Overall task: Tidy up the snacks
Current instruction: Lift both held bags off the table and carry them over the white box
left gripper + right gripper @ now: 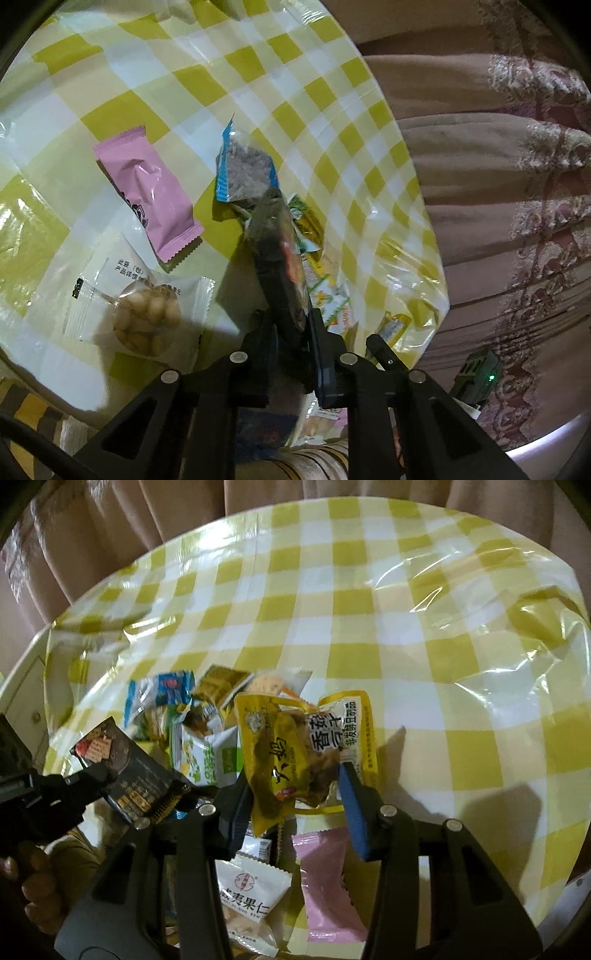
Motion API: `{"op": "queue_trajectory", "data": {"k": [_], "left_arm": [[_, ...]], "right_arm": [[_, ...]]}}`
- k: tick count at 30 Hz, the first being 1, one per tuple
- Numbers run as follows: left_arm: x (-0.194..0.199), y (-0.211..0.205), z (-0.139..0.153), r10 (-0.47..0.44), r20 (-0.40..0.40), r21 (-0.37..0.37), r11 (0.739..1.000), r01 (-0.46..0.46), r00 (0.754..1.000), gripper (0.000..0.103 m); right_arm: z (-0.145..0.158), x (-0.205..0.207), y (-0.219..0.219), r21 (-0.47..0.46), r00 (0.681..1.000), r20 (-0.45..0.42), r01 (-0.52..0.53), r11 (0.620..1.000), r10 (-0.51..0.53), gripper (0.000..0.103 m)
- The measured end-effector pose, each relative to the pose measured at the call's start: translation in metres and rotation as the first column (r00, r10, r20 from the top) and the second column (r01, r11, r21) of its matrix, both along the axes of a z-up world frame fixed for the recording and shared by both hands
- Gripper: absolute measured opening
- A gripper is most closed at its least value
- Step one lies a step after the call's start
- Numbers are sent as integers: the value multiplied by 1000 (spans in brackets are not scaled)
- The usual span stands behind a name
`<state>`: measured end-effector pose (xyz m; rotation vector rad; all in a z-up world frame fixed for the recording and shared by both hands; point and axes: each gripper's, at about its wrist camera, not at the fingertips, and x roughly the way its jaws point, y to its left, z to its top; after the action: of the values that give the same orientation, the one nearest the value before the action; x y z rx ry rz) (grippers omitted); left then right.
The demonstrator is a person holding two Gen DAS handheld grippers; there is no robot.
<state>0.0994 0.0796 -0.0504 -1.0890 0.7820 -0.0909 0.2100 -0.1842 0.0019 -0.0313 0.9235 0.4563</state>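
Note:
My left gripper is shut on a dark snack packet, held edge-on above the yellow-checked tablecloth. The right wrist view shows that same gripper at the left with the dark packet in it. My right gripper is shut on a yellow packet with Chinese print, its blue pads pressing both sides. The packet hangs clear of the cloth. A pile of green, yellow and blue packets lies behind it.
A pink packet and a white nut packet lie on the cloth at the left; both also show below my right gripper, pink packet, white packet. A blue-edged packet lies ahead. Curtains hang past the table edge. A hand shows at lower left.

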Motion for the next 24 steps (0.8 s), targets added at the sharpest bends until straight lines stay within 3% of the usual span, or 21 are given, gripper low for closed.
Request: {"op": "queue_trajectory", "data": {"k": [7, 13, 17, 24], "left_arm": [[-19, 12, 4, 62, 81, -87, 995, -55, 995, 14], [-30, 15, 14, 83, 115, -101, 992, -71, 990, 14], [-35, 7, 20, 62, 125, -135, 990, -45, 990, 14], [-31, -39, 42, -47, 156, -121, 990, 66, 987, 14]], "right_arm": [[14, -9, -15, 77, 999, 31, 23, 997, -26, 49], [22, -19, -29, 122, 999, 30, 41, 992, -44, 49], [28, -31, -42, 148, 998, 29, 53, 988, -58, 49], [38, -54, -80, 168, 994, 15, 105, 980, -109, 49]]}}
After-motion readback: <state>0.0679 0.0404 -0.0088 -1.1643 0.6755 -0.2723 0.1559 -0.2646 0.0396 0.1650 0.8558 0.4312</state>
